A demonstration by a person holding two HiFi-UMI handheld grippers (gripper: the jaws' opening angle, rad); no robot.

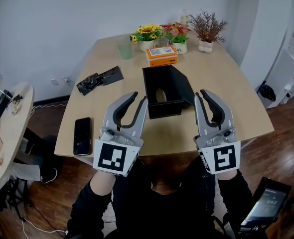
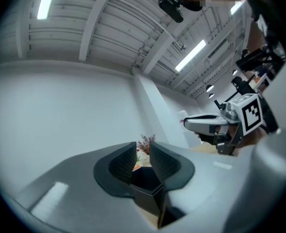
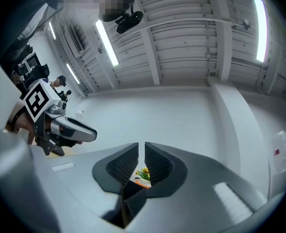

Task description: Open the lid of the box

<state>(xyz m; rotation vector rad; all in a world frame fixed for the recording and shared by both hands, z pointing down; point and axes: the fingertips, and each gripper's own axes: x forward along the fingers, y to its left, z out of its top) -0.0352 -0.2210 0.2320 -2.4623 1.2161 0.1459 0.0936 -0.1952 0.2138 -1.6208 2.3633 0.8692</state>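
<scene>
The black box (image 1: 154,108) stands open on the wooden table (image 1: 226,83), its lid (image 1: 183,85) leaning up and off to the right. Something pale lies inside it. My left gripper (image 1: 141,97) hovers at the box's front left corner, shut with nothing between its pads. My right gripper (image 1: 201,93) hangs just right of the lid, also shut and empty. In the left gripper view the gripper (image 2: 143,150) points over the box (image 2: 145,181), with the right gripper (image 2: 203,124) beside it. The right gripper view shows its gripper (image 3: 141,153) above a box edge (image 3: 133,200).
A black phone (image 1: 82,136) lies near the table's left front edge and a crumpled black bag (image 1: 99,78) behind it. At the back stand an orange packet (image 1: 162,55), a green cup (image 1: 125,48) and flower pots (image 1: 147,36). A round side table (image 1: 7,128) is at the left.
</scene>
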